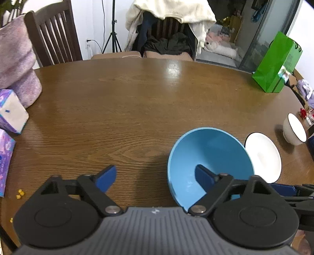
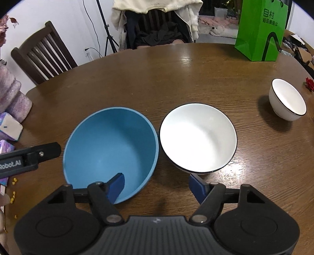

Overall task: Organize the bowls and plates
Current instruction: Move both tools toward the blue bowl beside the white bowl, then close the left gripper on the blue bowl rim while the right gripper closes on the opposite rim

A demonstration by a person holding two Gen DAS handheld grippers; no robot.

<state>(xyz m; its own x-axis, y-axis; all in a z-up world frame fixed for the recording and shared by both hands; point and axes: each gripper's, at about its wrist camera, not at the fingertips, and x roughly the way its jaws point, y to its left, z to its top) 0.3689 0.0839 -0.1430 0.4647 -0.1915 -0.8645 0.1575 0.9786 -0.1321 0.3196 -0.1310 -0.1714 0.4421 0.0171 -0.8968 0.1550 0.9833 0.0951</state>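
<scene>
Both tongs wide and empty, left gripper [image 1: 155,177] and right gripper [image 2: 157,185] straddling the blue bowl [image 2: 109,145] rim at six o'clock; uneven closing could tip it against the white bowl [image 2: 198,137] at three o'clock.

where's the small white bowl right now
The small white bowl stands alone at the table's right side in the right wrist view, beyond the large white bowl, below the green bag.

A home dining room: wooden table [image 1: 137,102], slatted chair [image 1: 53,37], draped clothes [image 1: 172,11].
</scene>
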